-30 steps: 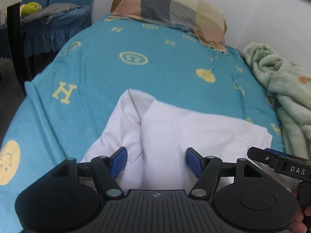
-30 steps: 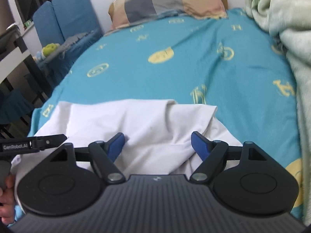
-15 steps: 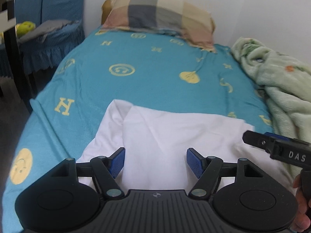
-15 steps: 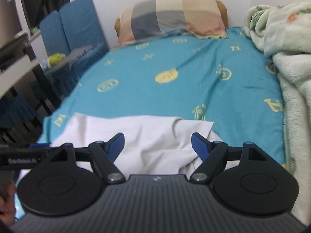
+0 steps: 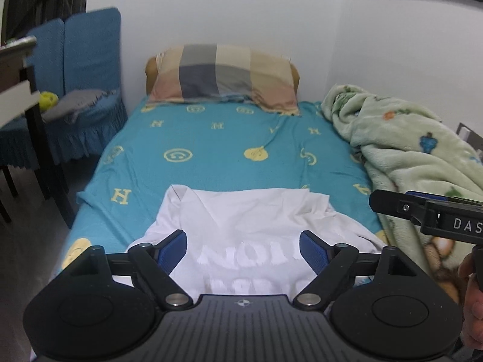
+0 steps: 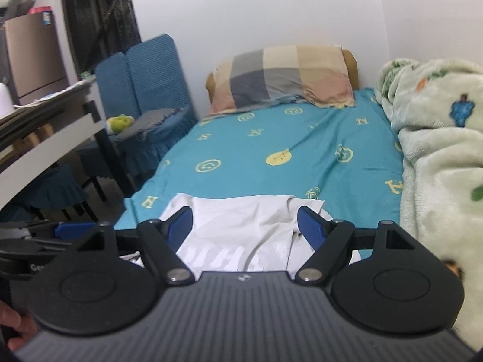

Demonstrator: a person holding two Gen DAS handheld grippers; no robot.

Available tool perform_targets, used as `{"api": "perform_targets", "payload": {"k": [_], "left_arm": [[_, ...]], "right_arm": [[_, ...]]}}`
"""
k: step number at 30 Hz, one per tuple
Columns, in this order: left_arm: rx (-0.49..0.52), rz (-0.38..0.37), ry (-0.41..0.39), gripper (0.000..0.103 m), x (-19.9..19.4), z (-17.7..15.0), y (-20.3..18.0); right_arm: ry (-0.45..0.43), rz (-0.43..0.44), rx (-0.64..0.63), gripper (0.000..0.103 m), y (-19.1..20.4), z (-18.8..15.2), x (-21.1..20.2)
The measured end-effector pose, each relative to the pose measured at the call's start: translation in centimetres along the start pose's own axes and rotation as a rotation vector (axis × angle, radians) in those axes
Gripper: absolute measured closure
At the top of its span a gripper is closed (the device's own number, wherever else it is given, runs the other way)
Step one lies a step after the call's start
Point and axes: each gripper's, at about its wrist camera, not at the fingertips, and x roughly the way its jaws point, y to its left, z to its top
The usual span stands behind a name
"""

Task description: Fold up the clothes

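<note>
A white T-shirt lies partly folded at the near end of the teal bed sheet, faint lettering showing through its cloth. My left gripper hangs open above the shirt's near part, nothing between its blue pads. The right gripper is also open, raised over the same white T-shirt, whose right side is bunched in loose folds. The right gripper's body shows at the right edge of the left wrist view, held by a hand.
A checked pillow lies at the head of the bed. A green fleece blanket is heaped along the right side. Blue covered chairs and a dark table stand left of the bed.
Both grippers have lifted and drawn back from the shirt, staying open. The views now take in the whole bed and wall. The shirt lies where it was.
</note>
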Motion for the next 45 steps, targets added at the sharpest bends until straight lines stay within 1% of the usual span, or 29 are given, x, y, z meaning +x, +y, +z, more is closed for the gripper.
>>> {"api": "perform_targets", "payload": {"k": [1, 3, 6, 9, 13, 14, 17, 22, 25, 27, 28, 30, 33, 36, 37, 42, 44, 45], "left_arm": [[-0.003, 0.004, -0.012, 0.010, -1.0, -0.3, -0.1], [-0.014, 0.018, -0.039, 0.004, -2.9, -1.2, -0.3], [-0.020, 0.025, -0.072, 0.000, -5.1, -2.4, -0.4], [-0.032, 0.024, -0.084, 0.000, -6.0, -3.0, -0.3], [-0.041, 0.039, -0.075, 0.000, -5.8, -3.1, -0.1], [-0.044, 0.042, -0.072, 0.000, -5.6, -3.2, 0.0], [-0.079, 0.028, -0.042, 0.000, -4.5, -3.3, 0.7], [-0.169, 0.004, 0.042, 0.000, -2.2, -3.9, 2.0], [-0.172, 0.014, 0.073, 0.000, -1.3, -4.1, 2.0], [-0.204, -0.008, 0.097, 0.000, -0.7, -4.3, 2.1], [-0.240, -0.036, 0.115, 0.000, -0.3, -4.5, 2.4], [-0.360, -0.097, 0.165, 0.000, 1.1, -5.2, 3.5], [-0.600, -0.171, 0.247, 0.001, 4.1, -7.0, 5.9], [-0.840, -0.247, 0.291, 0.004, 7.0, -8.8, 8.4], [-0.902, -0.265, 0.292, 0.004, 7.8, -9.2, 9.2], [-1.103, -0.315, 0.257, 0.005, 11.4, -10.5, 12.1], [-1.191, -0.345, 0.228, 0.006, 12.9, -11.0, 13.1], [-1.209, -0.352, 0.209, 0.006, 13.3, -11.0, 13.3]], "right_arm": [[-0.009, 0.003, -0.009, 0.025, 0.2, -0.2, -0.8], [-0.024, 0.013, -0.008, 0.025, 0.5, -0.6, -2.3], [-0.033, 0.035, -0.003, 0.025, 0.8, -1.5, -3.7], [-0.030, 0.039, -0.018, 0.024, 1.3, -2.1, -4.0], [-0.008, 0.035, -0.025, 0.024, 1.6, -2.6, -3.3], [0.005, 0.042, 0.006, 0.024, 1.4, -2.8, -3.0], [0.060, 0.073, 0.152, 0.024, 0.0, -3.7, -1.9], [0.152, 0.126, 0.394, 0.024, -2.4, -5.1, -0.1], [0.207, 0.157, 0.540, 0.023, -3.8, -5.9, 1.0], [0.236, 0.170, 0.632, 0.022, -4.6, -6.6, 1.8], [0.242, 0.168, 0.672, 0.022, -4.9, -7.0, 2.3], [0.254, 0.165, 0.751, 0.021, -5.5, -7.7, 3.2], [0.271, 0.159, 0.871, 0.022, -6.3, -8.9, 4.7], [0.289, 0.152, 0.990, 0.022, -7.2, -10.1, 6.1], [0.294, 0.150, 1.030, 0.022, -7.5, -10.5, 6.6], [0.322, 0.138, 1.229, 0.021, -9.0, -12.4, 9.0], [0.316, 0.135, 1.234, 0.022, -9.1, -12.5, 9.2], [0.311, 0.134, 1.227, 0.021, -9.2, -12.4, 9.3]]}}
